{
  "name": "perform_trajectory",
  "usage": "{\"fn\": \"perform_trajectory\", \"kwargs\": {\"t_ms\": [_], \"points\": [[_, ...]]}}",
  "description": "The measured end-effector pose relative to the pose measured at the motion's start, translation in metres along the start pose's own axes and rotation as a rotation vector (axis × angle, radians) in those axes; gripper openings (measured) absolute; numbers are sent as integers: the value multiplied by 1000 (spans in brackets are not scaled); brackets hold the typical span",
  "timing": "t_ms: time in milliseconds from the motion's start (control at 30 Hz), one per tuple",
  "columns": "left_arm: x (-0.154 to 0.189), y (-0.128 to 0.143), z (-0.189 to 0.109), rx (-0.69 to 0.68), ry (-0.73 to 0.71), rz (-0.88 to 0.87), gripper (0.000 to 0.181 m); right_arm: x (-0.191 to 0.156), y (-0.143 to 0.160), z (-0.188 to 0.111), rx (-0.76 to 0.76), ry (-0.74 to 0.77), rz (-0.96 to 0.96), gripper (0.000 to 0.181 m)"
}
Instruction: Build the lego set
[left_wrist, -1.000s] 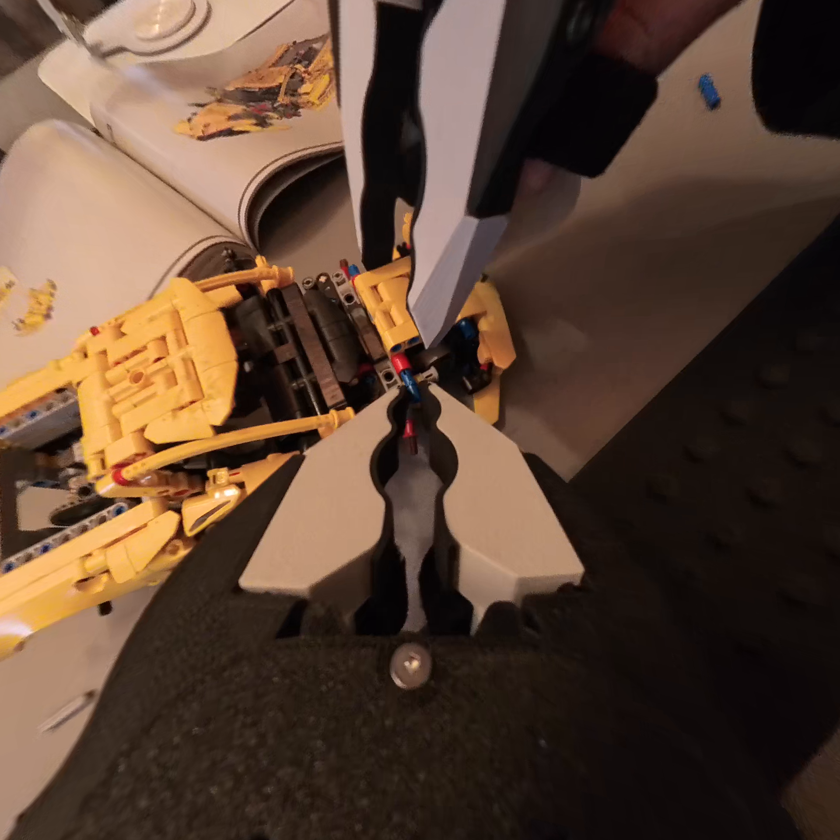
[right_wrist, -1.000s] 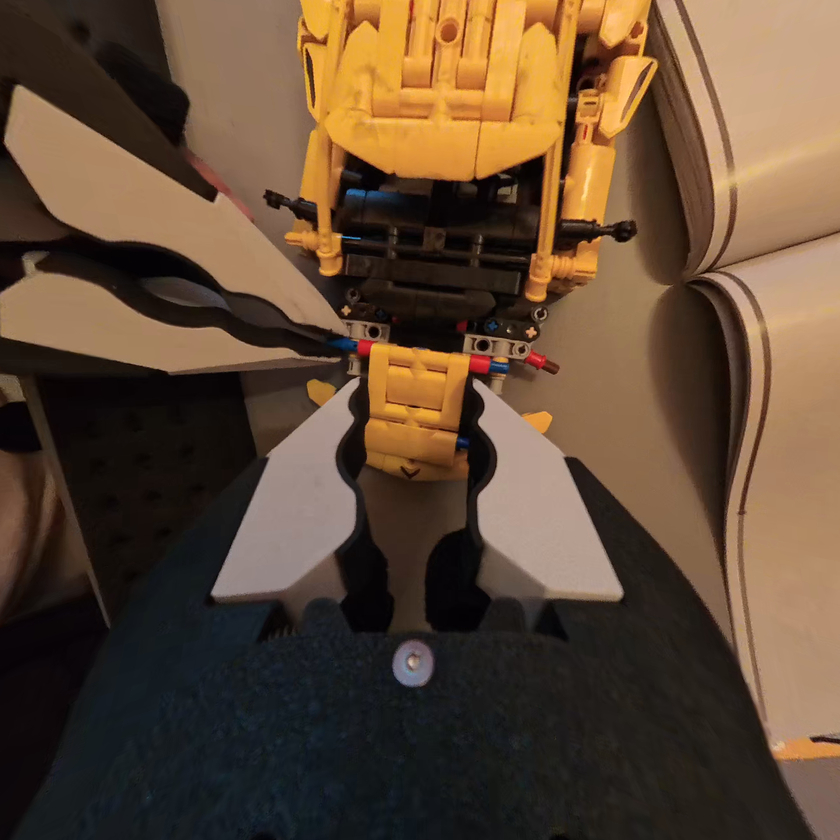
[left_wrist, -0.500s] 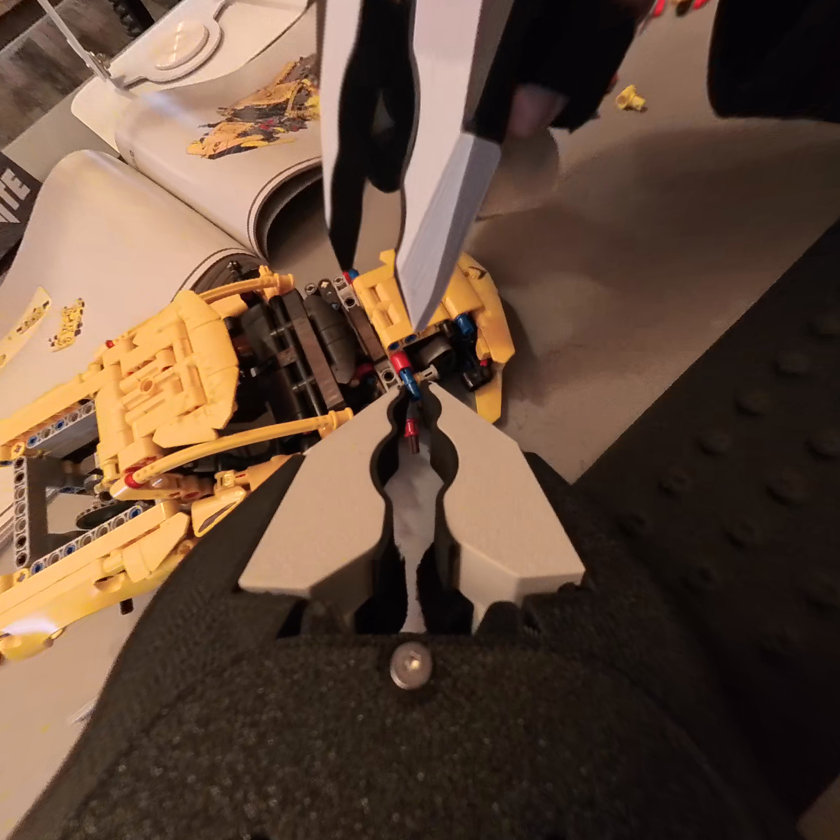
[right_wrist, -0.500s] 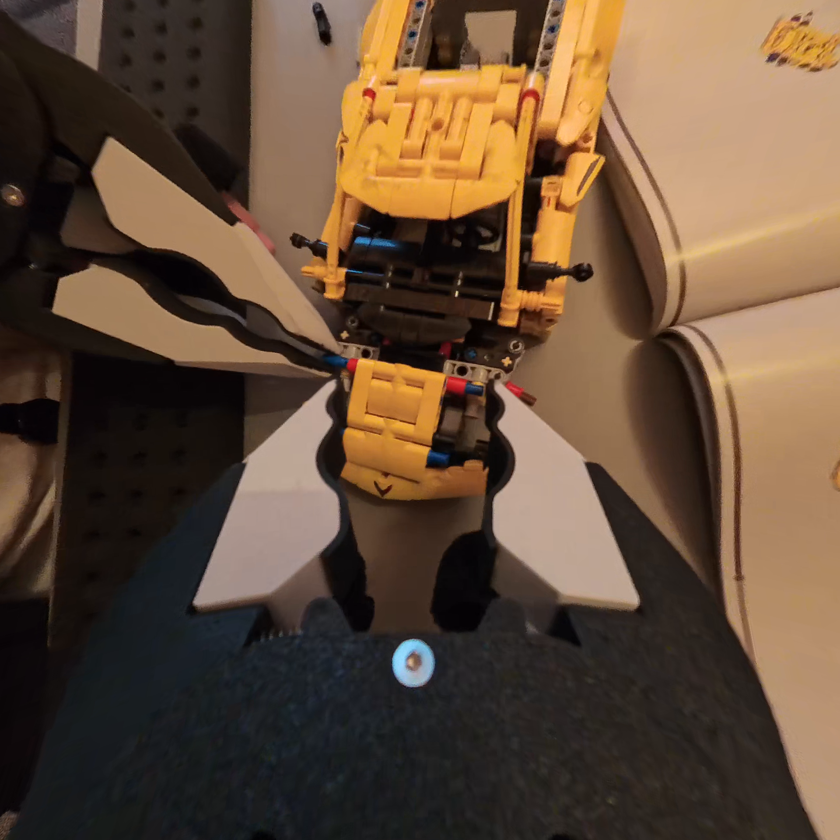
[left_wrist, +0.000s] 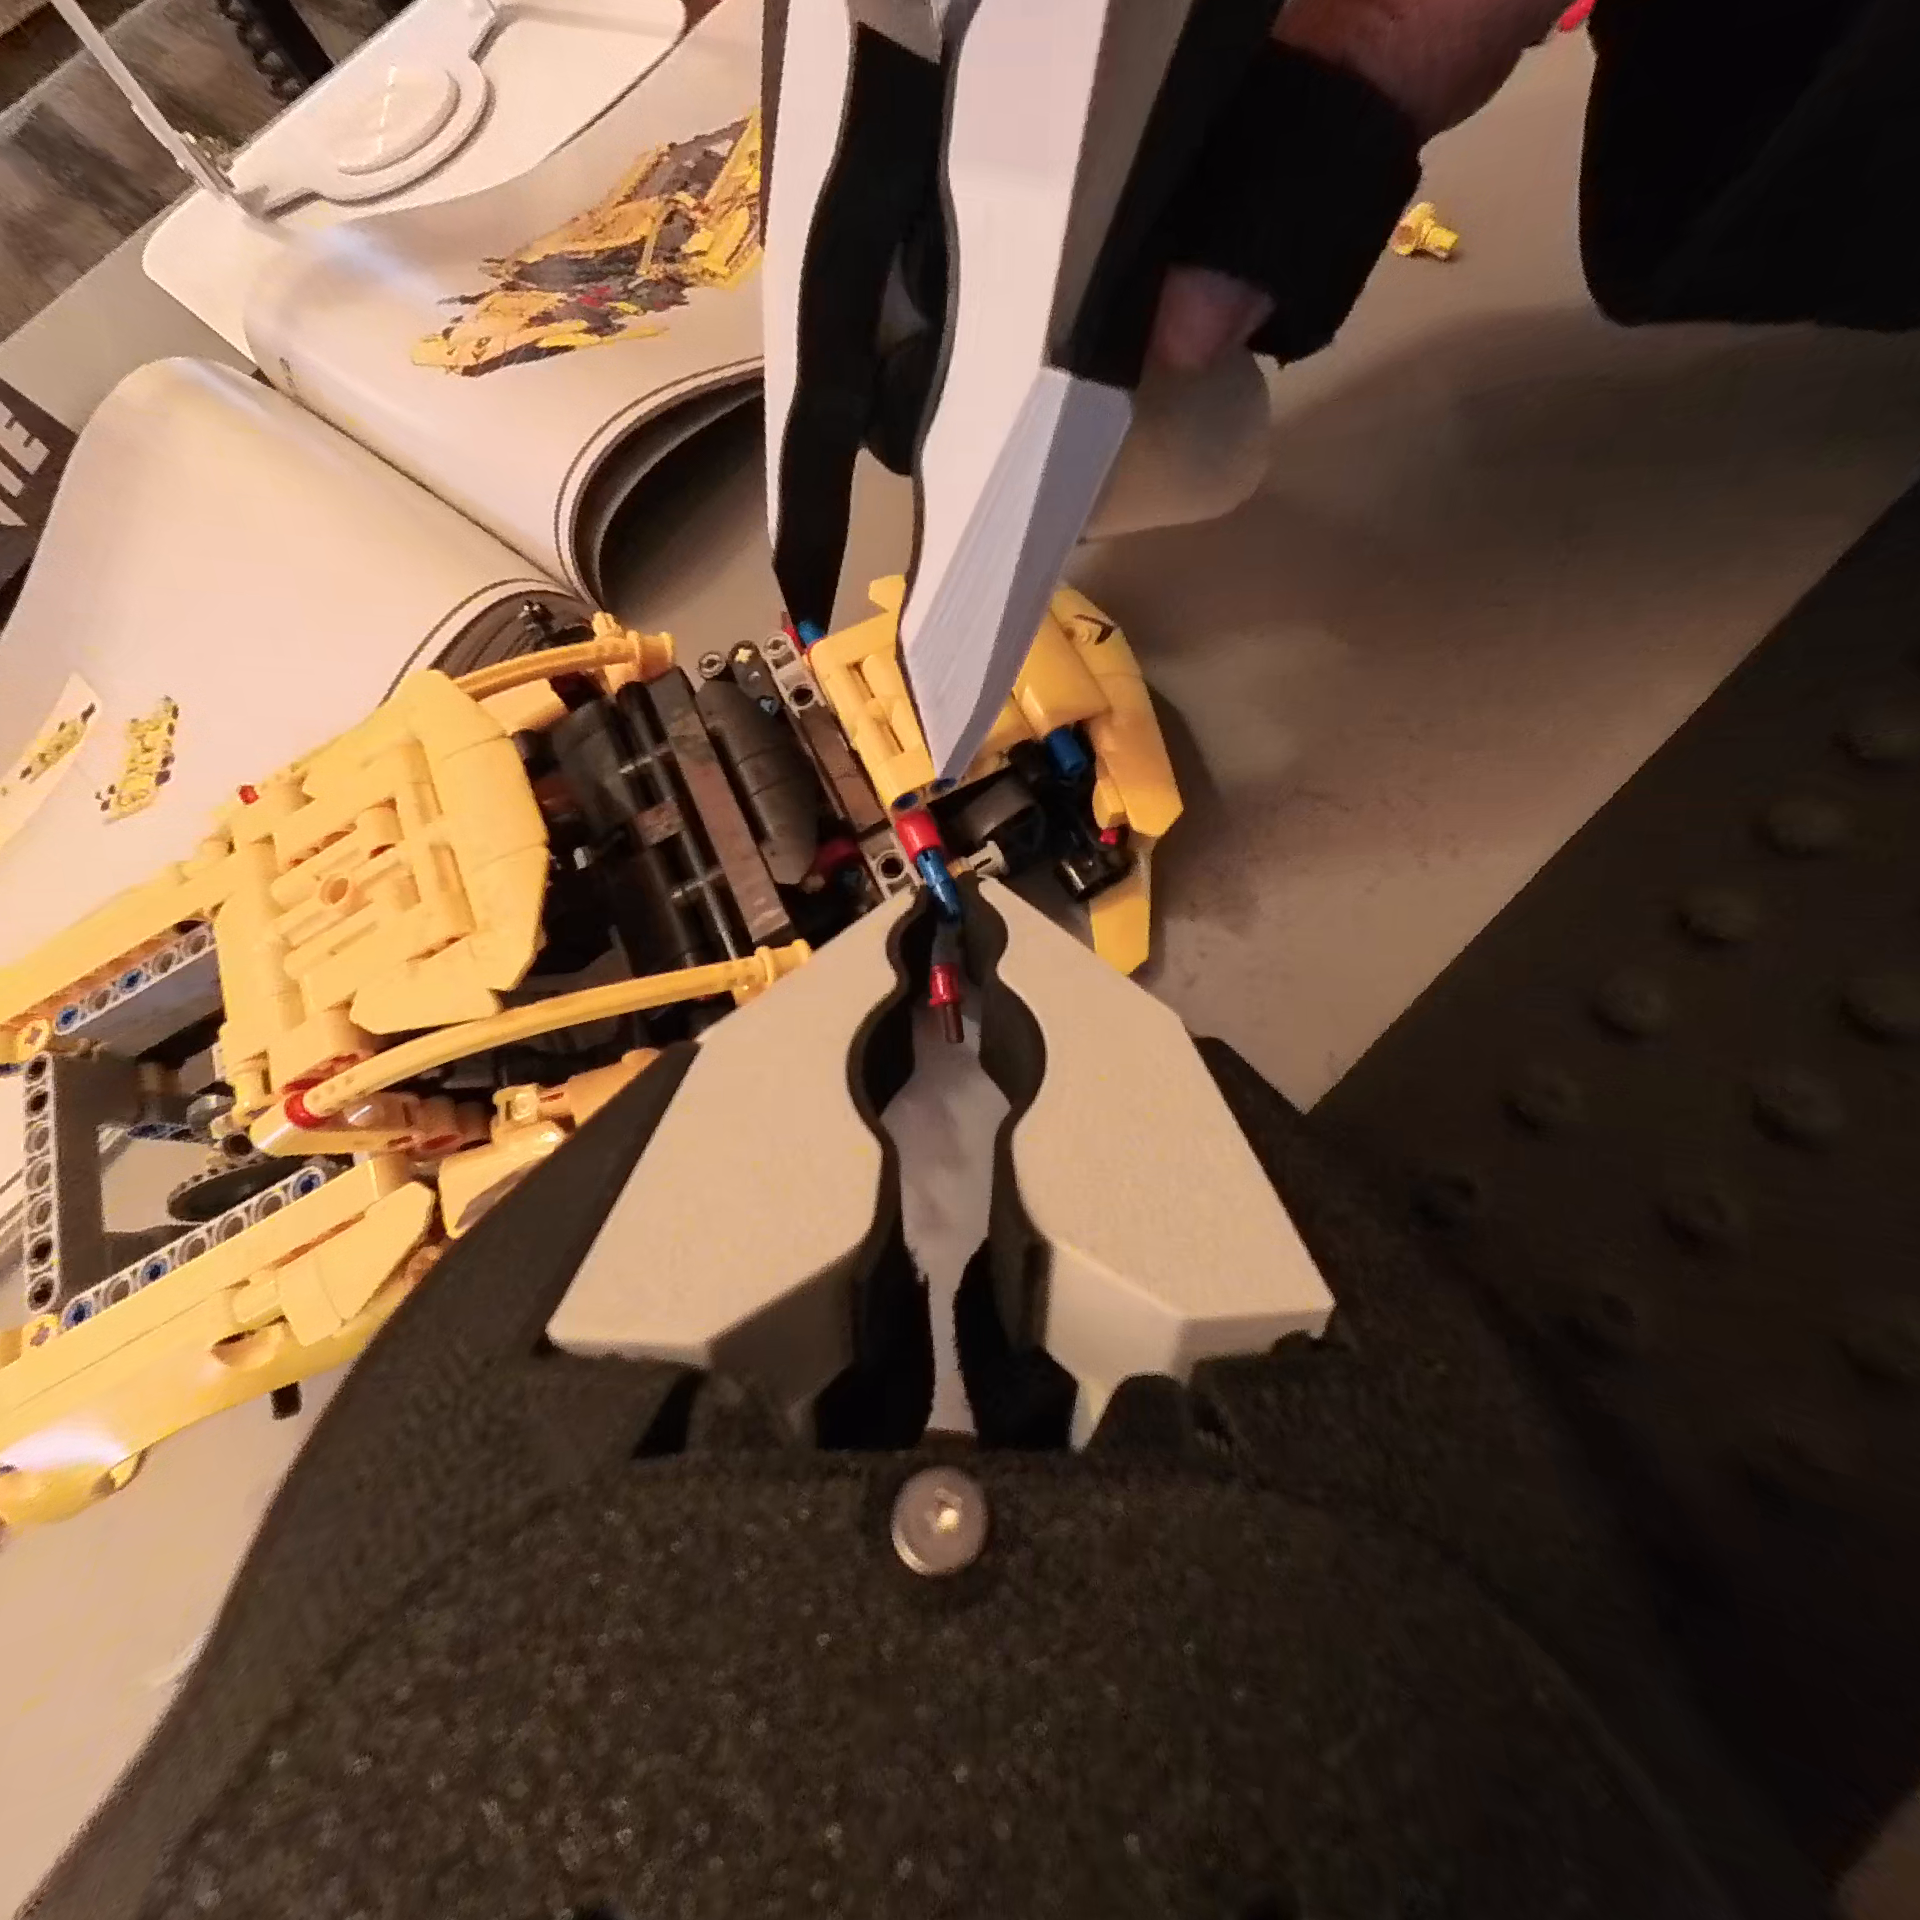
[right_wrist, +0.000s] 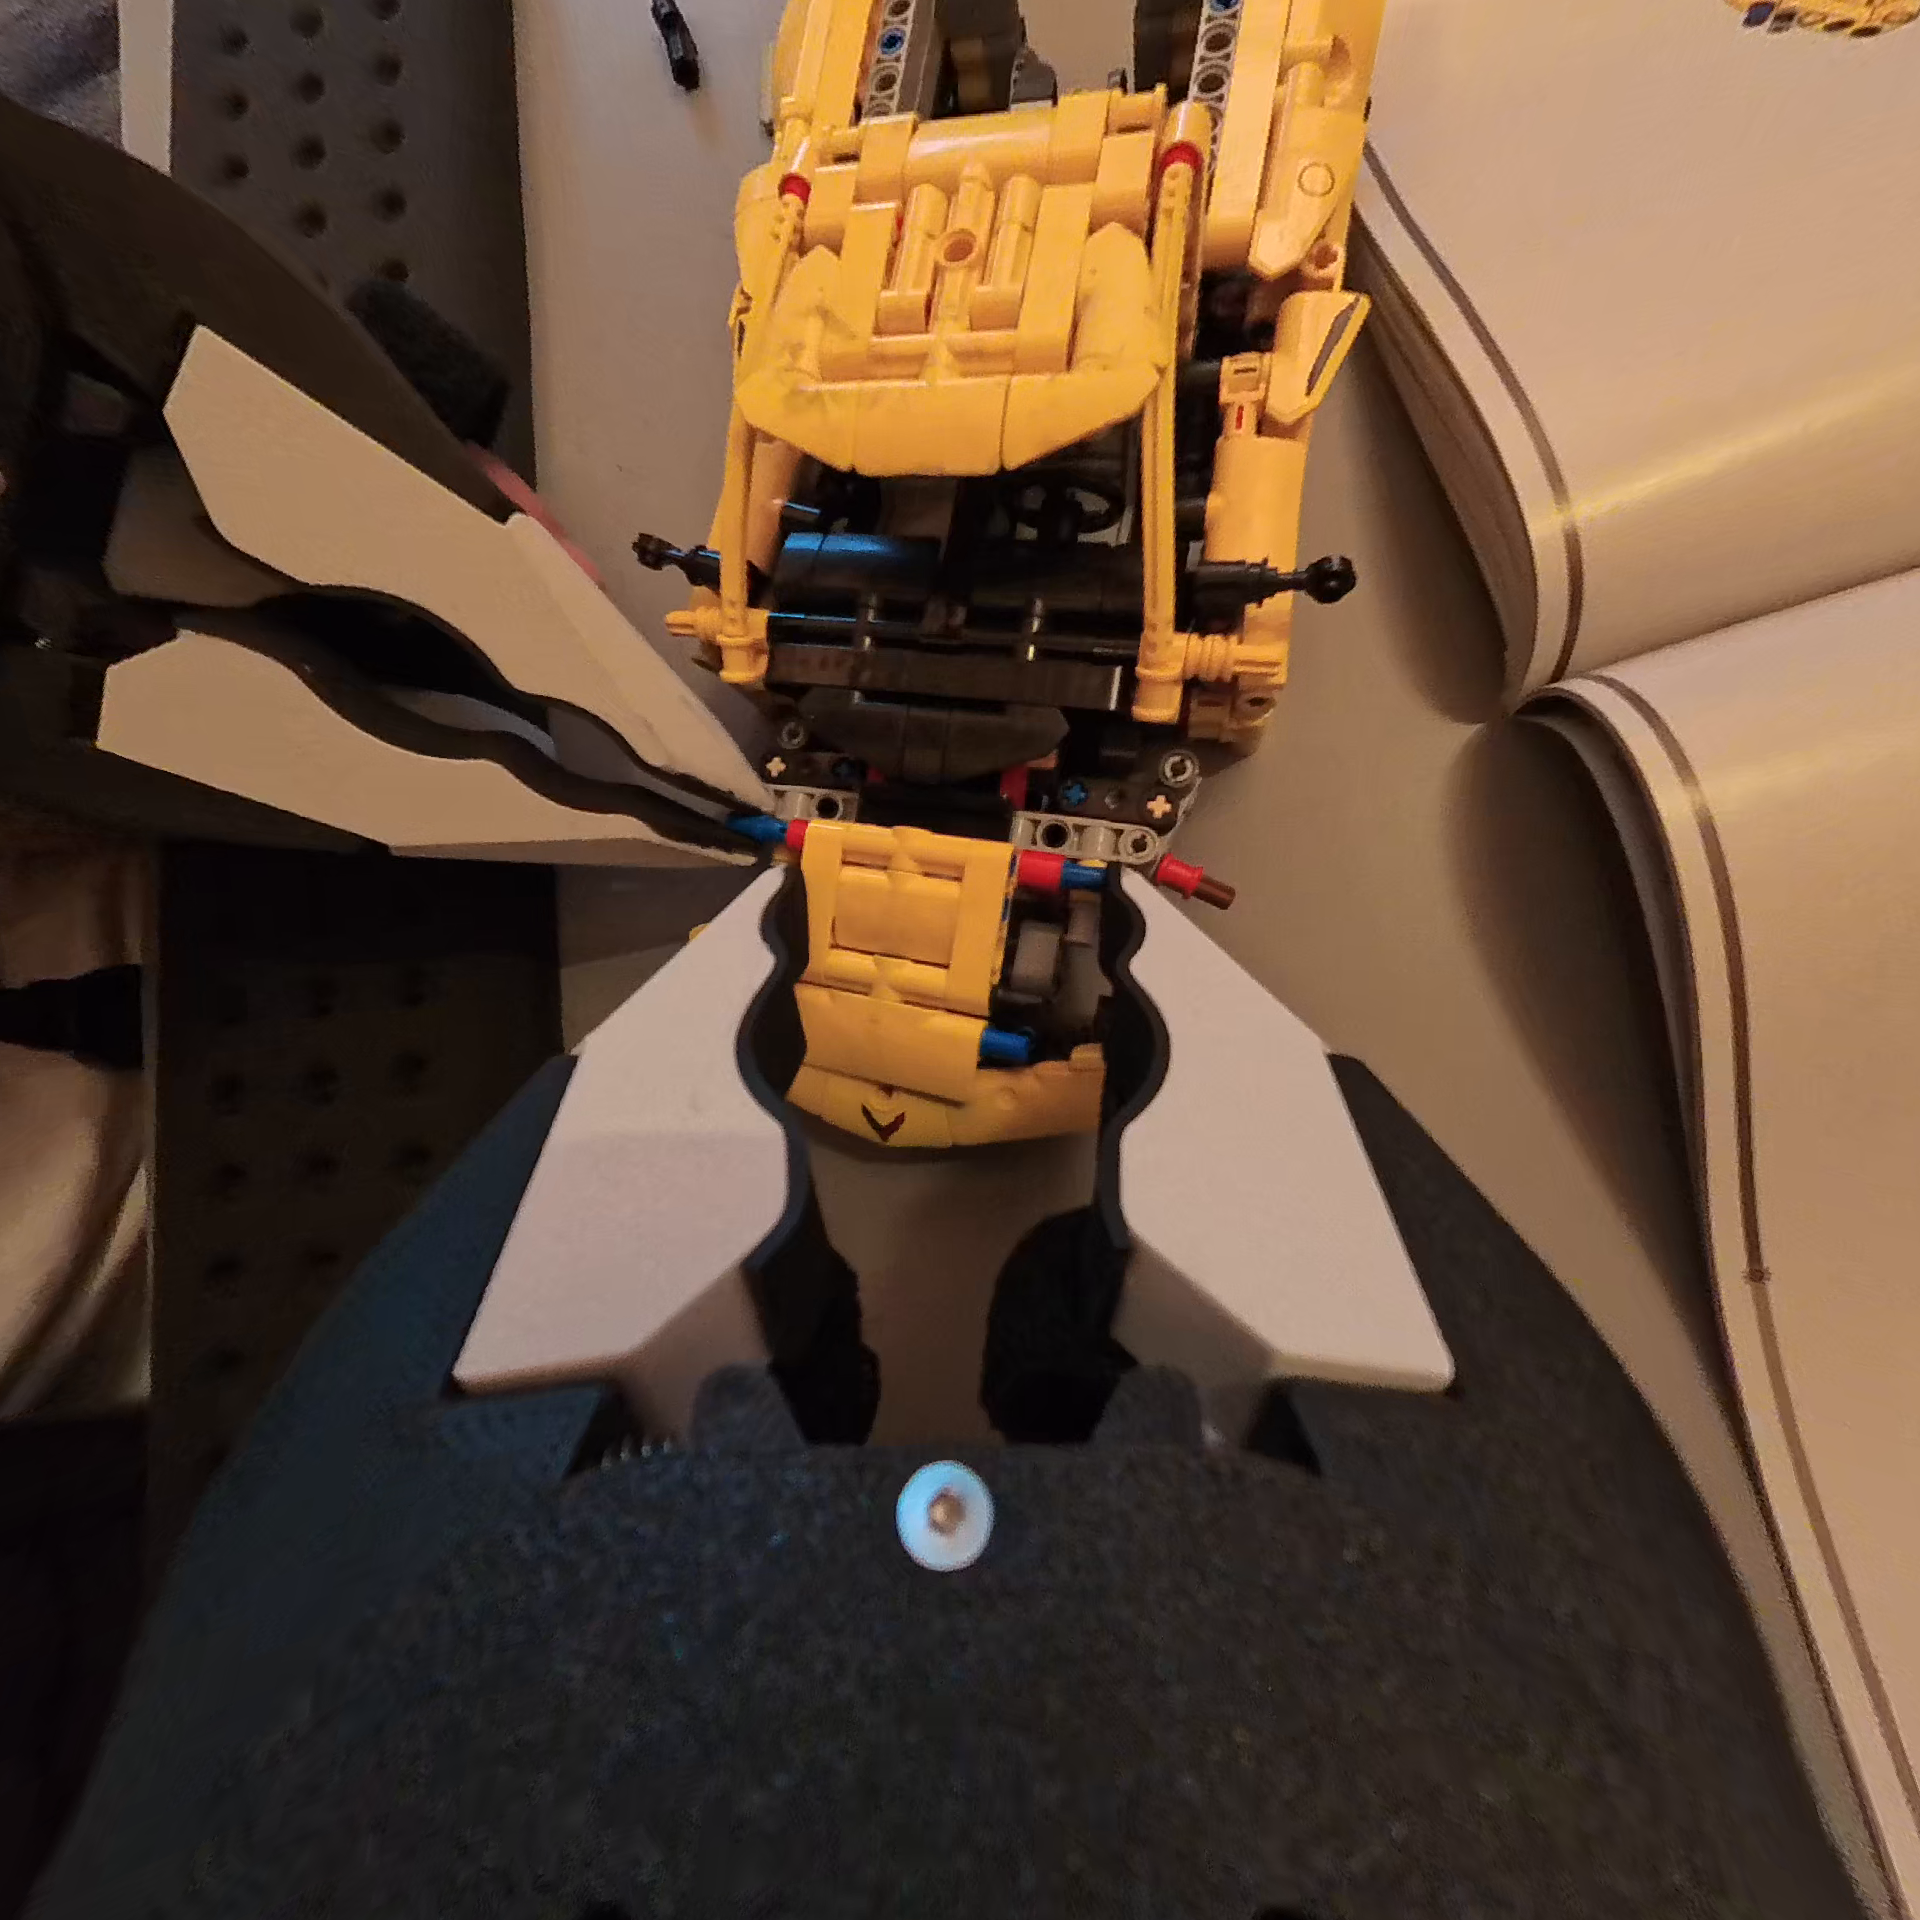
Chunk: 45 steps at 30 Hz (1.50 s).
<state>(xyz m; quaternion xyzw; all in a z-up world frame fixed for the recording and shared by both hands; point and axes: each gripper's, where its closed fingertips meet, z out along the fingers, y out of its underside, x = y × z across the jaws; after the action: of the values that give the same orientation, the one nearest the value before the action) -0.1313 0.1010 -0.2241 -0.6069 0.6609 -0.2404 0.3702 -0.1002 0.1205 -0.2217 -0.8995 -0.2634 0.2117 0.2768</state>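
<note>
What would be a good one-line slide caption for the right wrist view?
Right gripper straddles the yellow lego car's nose while the left gripper pinches a blue pin at its side.

A pale worktop (left_wrist: 1455, 582) carries the yellow lego car (left_wrist: 436, 935), lying flat on it. Just beside the car lies an open instruction booklet (left_wrist: 436, 270), its pages curled. A dark studded mat (left_wrist: 1683, 935) covers the worktop's near edge. A small yellow piece (left_wrist: 1425, 231) lies loose further off, and a small black pin (right_wrist: 677, 42) sits by the car's far end
</note>
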Motion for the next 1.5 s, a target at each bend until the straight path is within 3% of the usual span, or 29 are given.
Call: {"fn": "perform_trajectory", "kwargs": {"t_ms": [467,733,1133,1167,1200,1500], "points": [[1,-2,0,16,38,-30,4,1,1,1,-15,14,35,56],[3,2,-6,15,-34,74,6,-4,0,3,-6,-12,27,55],[3,4,-13,26,5,31,3,-6,-1,4,12,-23,32,56],[3,5,-14,21,6,27,3,-6,-1,4,13,-29,35,53],[4,7,-16,13,13,21,4,-5,-2,3,19,-31,63,39],[5,9,-19,5,28,0,5,-6,-3,4,19,-47,67,39]]}}
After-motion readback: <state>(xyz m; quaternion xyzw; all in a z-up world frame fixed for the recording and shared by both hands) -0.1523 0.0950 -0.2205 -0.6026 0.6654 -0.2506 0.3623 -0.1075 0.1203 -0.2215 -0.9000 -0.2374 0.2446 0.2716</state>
